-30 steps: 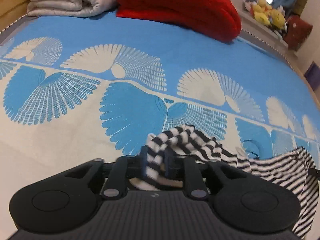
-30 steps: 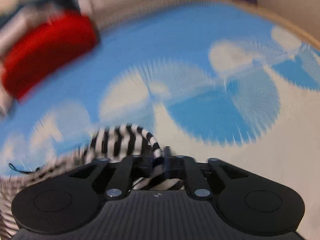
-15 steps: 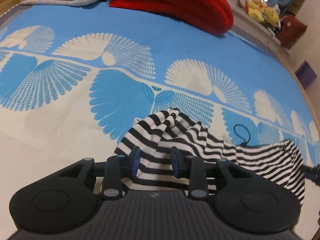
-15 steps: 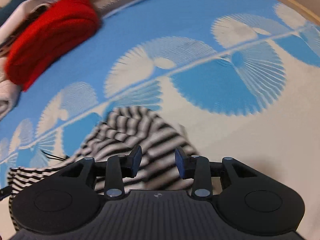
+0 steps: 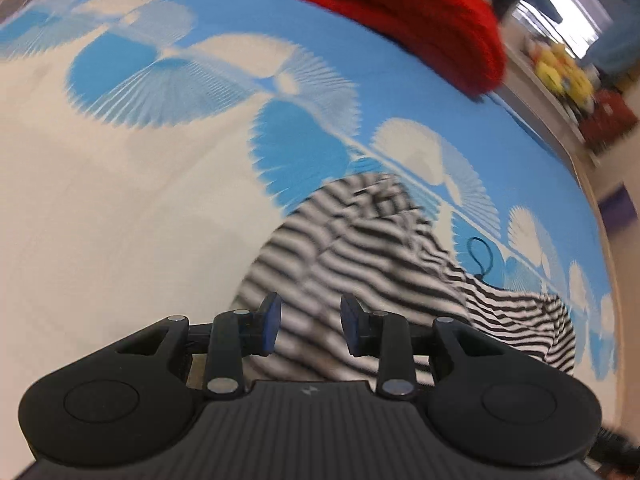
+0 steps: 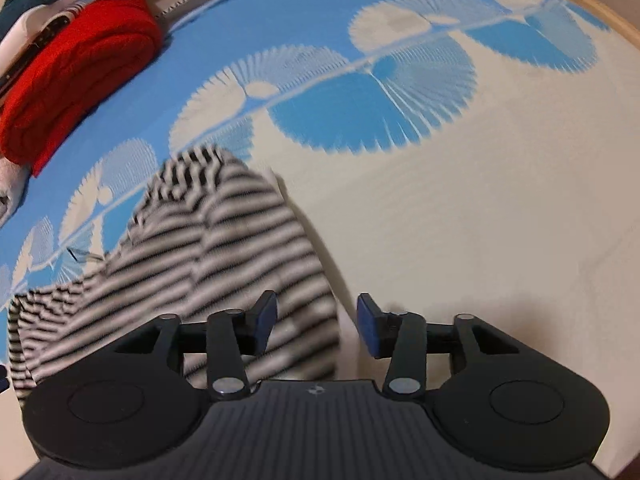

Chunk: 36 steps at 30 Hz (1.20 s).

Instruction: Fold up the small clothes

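My left tongs (image 5: 308, 326) stand partly apart with nothing pinched; the blue pads (image 5: 272, 322) hover clear above the striped garment (image 5: 360, 248), which lies loose beneath them. My right tongs (image 6: 316, 324) have just been opening and now gape wider still, pads bare: the left pad sits over the garment's (image 6: 208, 248) right edge, the right pad over plain cream bedspread.

The black-and-white striped piece lies crumpled on the bed cover (image 5: 120, 200), a blue and cream spread (image 6: 460, 200) printed with fan shapes. Its bunched end reaches up to the line where the blue band meets the cream; the rest trails off flatter to the right in my left view and to the left in my right view. A thin dark loop of cord (image 5: 480, 256) lies on the cover just beside it.

Well away, at the far end of the bed, a folded red blanket (image 5: 420, 12) (image 6: 76, 68) sits against pale folded bedding (image 6: 10, 184). I see no basket or box holding anything. Both views are smeared.
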Available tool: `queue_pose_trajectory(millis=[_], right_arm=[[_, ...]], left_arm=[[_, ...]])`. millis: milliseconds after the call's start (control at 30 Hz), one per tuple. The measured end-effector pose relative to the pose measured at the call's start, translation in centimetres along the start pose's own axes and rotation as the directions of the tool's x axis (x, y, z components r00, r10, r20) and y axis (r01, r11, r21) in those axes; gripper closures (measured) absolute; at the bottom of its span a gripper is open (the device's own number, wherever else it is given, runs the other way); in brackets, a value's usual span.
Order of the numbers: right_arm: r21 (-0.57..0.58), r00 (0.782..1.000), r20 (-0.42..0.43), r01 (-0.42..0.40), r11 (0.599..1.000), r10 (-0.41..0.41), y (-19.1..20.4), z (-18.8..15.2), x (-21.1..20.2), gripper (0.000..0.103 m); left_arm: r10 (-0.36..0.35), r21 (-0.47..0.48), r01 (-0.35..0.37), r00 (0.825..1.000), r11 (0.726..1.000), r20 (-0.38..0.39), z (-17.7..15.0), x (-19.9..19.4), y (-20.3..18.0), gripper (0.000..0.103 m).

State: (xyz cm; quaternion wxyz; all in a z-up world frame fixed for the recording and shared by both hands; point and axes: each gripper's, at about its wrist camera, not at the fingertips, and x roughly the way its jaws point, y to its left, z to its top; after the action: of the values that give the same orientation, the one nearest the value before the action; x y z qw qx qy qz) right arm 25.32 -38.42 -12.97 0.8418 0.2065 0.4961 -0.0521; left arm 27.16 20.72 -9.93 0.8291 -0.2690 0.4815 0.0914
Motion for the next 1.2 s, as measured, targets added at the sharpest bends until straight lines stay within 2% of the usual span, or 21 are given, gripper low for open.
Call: queue_pose_trajectory(millis=[133,267,433,533,600,633,667,700,733,767,833,867,900,933,1000,1067,1133,1167,1200], right_arm=[[0.034,0.999,-0.033,0.001,0.999,0.000,-0.8,-2.2,-0.1,0.055],[0.075,0.999,-0.049,-0.007,0.997,0.010,-1.2,-3.6,0.3,0.054],[0.132,0.998,-0.058,-0.003,0.991,0.011,-1.4,-4.1,1.2,0.053],[0.163,0.998,-0.062,-0.004,0.987,0.014,-1.5,-4.0,1.5,0.053],[0.176,0.998,-0.060,-0.008,0.984,0.019,-1.5,-3.8,1.6,0.054],[0.180,0.998,-0.053,-0.014,0.984,0.024,-1.5,-3.8,1.5,0.063],[0.179,0.998,-0.047,-0.026,0.984,0.035,-1.5,-3.6,1.5,0.072],[0.178,0.998,-0.032,-0.044,0.983,0.051,-1.5,-3.5,1.2,0.087],[0.171,0.998,-0.010,-0.056,0.984,0.058,-1.4,-3.3,0.6,0.090],[0.163,0.998,0.022,-0.065,0.984,0.062,-1.3,-3.0,-0.2,0.091],[0.152,0.987,0.114,-0.129,0.980,0.112,-1.0,-2.4,-2.8,0.093],[0.145,0.978,0.158,-0.161,0.976,0.138,-1.0,-2.1,-4.2,0.094],[0.135,0.971,0.186,-0.174,0.975,0.148,-1.0,-1.9,-5.3,0.094],[0.130,0.969,0.201,-0.172,0.977,0.143,-1.1,-2.0,-5.9,0.094],[0.149,0.986,0.143,-0.107,0.983,0.086,-1.9,-2.4,-5.0,0.094],[0.230,1.000,0.008,-0.025,0.973,0.024,-3.7,-3.1,-2.2,0.093],[0.289,0.998,-0.061,0.034,0.957,-0.017,-5.2,-3.8,-0.6,0.087],[0.305,0.998,-0.059,0.031,0.952,-0.014,-5.5,-3.8,-0.6,0.084],[0.305,0.999,-0.047,0.021,0.952,-0.007,-5.6,-3.6,-0.8,0.082]], left_arm=[[-0.006,-0.136,0.000,0.999,0.991,-0.044,-1.5,-0.7,3.5,0.066],[-0.012,-0.240,-0.011,0.996,0.971,-0.093,-3.0,-0.6,6.0,0.056],[-0.042,-0.397,-0.036,0.982,0.917,-0.186,-5.0,0.9,8.3,0.055],[-0.065,-0.448,-0.033,0.977,0.893,-0.202,-5.6,1.7,8.5,0.055],[-0.071,-0.446,-0.027,0.977,0.894,-0.201,-5.5,2.2,8.1,0.060],[-0.071,-0.438,-0.023,0.978,0.899,-0.198,-5.3,2.2,7.9,0.071],[-0.080,-0.433,-0.006,0.980,0.901,-0.180,-5.0,2.1,7.8,0.101],[-0.069,-0.430,0.004,0.988,0.903,-0.135,-4.6,1.3,7.8,0.103],[-0.019,-0.391,-0.004,0.998,0.920,-0.055,-3.9,-0.4,7.5,0.103],[0.031,-0.335,-0.022,0.999,0.942,0.019,-3.1,-2.0,7.0,0.103],[0.090,-0.253,-0.045,0.982,0.966,0.168,-2.0,-5.4,6.3,0.103],[0.119,-0.229,-0.069,0.970,0.971,0.211,-1.7,-6.7,6.3,0.103],[0.134,-0.223,-0.085,0.967,0.971,0.215,-1.7,-7.2,6.4,0.103],[0.133,-0.222,-0.090,0.974,0.971,0.185,-1.9,-7.1,6.8,0.103],[0.050,-0.220,-0.044,0.998,0.974,0.023,-2.7,-5.0,7.4,0.103],[-0.026,-0.291,-0.008,0.993,0.957,-0.113,-4.1,-2.8,8.2,0.100],[-0.049,-0.353,-0.024,0.980,0.935,-0.195,-5.3,-1.3,8.6,0.085],[-0.056,-0.365,-0.027,0.975,0.930,-0.216,-5.7,-0.7,8.6,0.069],[-0.067,-0.376,-0.024,0.971,0.926,-0.228,-6.1,-0.3,8.4,0.061]])
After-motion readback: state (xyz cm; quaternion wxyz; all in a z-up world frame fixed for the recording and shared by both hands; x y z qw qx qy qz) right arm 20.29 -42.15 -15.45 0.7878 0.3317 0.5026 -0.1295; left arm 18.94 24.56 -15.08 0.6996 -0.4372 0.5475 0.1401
